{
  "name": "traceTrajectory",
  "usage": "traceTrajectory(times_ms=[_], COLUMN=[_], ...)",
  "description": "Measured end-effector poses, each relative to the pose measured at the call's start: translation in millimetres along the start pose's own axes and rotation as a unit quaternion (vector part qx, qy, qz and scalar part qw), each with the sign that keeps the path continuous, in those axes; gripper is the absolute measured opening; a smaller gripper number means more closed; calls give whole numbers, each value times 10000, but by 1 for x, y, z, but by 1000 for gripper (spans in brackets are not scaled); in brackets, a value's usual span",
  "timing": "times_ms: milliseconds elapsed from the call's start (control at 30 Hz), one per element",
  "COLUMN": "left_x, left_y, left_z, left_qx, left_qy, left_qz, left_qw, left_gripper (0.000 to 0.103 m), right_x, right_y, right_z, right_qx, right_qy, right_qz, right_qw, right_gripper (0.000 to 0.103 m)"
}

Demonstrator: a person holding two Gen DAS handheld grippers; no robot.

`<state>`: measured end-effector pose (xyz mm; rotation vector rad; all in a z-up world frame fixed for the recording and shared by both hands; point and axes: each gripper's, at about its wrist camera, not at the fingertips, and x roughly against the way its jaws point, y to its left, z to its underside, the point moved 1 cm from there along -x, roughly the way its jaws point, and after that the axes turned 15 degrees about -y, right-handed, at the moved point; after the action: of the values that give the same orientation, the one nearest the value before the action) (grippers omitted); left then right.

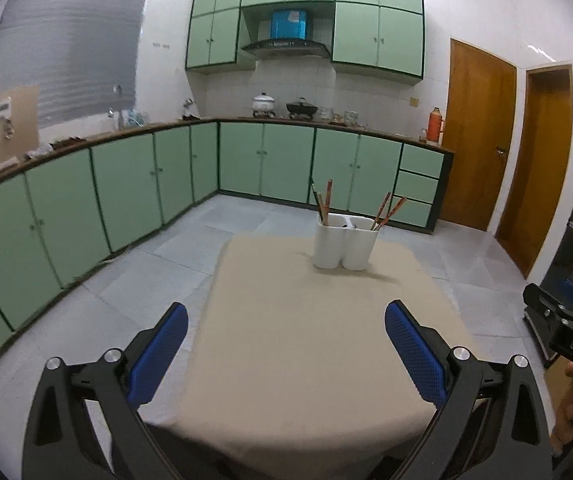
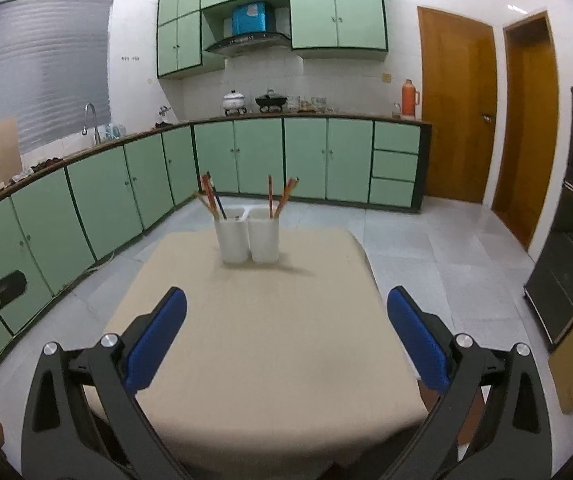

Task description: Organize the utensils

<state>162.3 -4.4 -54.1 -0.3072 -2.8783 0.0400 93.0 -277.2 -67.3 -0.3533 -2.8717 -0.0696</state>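
1. Beige cloth covers the table (image 1: 306,340), which stands on a grey tiled floor (image 1: 174,256) in a kitchen with green cabinets (image 1: 126,184).
2. A white two-cup utensil holder (image 1: 344,242) stands upright near the far edge of the table, the two compartments side by side and touching.
3. Chopsticks (image 1: 324,202) lean in the left compartment; more chopsticks (image 1: 386,210) lean in the right one.
4. The left tongs (image 1: 286,354) hang above the near part of the table, blue pads spread wide, nothing between them.
5. The right tongs (image 2: 286,340) are likewise spread wide and empty, well short of the holder.
6. Two wooden doors (image 2: 486,108) stand at the right.
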Motion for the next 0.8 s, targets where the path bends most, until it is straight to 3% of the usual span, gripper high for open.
traceTrajectory(times_ms=[400,800], left_x=[109,144], left_y=[11,16], left_z=[10,5], left_qx=[163,140], left_qy=[-239,-502], left_qz=[-284,-453], left_qw=[9992,9976], left_gripper=[97,97], right_x=[107,133], right_y=[4,21], right_z=[-10,-14], right_qx=[102,247], right_qy=[-480,-734], right_qz=[135,108], right_qw=[9987,9969], right_gripper=[97,97])
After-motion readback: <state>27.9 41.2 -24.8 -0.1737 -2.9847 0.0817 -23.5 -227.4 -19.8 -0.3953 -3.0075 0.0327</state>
